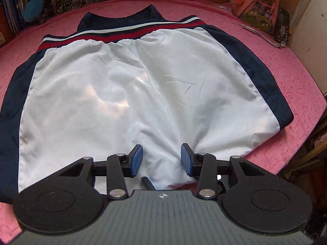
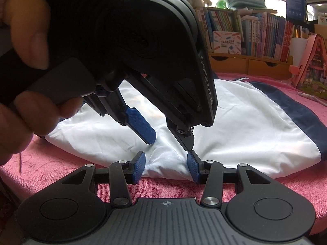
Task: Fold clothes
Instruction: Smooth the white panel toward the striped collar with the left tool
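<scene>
From the left wrist camera, a jacket [image 1: 126,94] lies flat on a pink bed cover [image 1: 286,77]. It is mostly white, with dark blue sides and a red and white stripe near the far collar. The left gripper [image 1: 161,159] points down at the near white edge. Its blue pads [image 1: 136,160] stand part open, with a bump of white cloth between them. I cannot tell if they squeeze it.

From the right wrist camera, the right gripper [image 2: 166,167] sits low at the jacket's [image 2: 245,126] near edge, part open, with a white fold between its pads. The left gripper [image 2: 169,140] hangs just above, held by a hand [image 2: 26,65]. Books [image 2: 265,34] fill a shelf behind.
</scene>
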Demonstrator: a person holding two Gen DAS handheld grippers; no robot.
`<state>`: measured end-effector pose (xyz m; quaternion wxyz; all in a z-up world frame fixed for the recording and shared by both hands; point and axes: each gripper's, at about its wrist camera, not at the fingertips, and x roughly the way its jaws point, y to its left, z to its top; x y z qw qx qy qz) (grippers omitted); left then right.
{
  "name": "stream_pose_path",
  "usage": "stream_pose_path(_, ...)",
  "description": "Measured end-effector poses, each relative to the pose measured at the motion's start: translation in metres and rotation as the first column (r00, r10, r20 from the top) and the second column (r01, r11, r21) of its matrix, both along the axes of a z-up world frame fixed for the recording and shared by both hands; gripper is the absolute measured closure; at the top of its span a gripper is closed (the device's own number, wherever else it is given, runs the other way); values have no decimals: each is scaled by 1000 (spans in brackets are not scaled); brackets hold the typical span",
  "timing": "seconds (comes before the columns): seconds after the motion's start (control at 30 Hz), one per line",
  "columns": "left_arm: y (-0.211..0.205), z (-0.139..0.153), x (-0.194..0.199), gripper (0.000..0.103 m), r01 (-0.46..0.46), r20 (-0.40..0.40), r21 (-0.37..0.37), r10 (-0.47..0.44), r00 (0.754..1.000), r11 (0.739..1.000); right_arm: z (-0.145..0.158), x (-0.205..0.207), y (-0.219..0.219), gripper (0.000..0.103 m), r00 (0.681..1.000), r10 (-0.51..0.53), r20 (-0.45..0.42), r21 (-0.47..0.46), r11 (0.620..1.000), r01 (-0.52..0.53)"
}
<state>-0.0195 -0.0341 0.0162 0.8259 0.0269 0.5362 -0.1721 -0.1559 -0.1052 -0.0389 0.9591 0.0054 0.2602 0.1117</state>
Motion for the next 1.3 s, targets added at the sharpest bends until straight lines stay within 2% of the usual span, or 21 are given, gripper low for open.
stream_pose_path(0.23, -12, 1, 11, 67, -2, 6, 56, 2, 1000, 998, 1, 0, -1, 57, 1000, -2, -5, 4, 1000, 2)
stream_pose_path(0.4, -16, 2, 28, 66, -35, -4, 55, 35, 999, 998, 0, 1, -3, 57, 1000, -1, -11, 11, 1000, 1)
stream_pose_path(0.77, -16, -4, 96, 66, -167, 116, 105, 155, 981, 980, -1, 0, -5, 57, 1000, 6, -8, 18, 1000, -6)
stream_pose_path(1.03, -18, -5, 139, 66, -232, 145, 83, 218, 965, 969, -3, 0, -3, 57, 1000, 11, 4, 7, 1000, -11)
stream_pose_path(1.3, -17, -6, 144, 63, -218, 171, 79, 202, 964, 973, -5, -2, -2, 57, 1000, 14, 12, 1, 1000, -14)
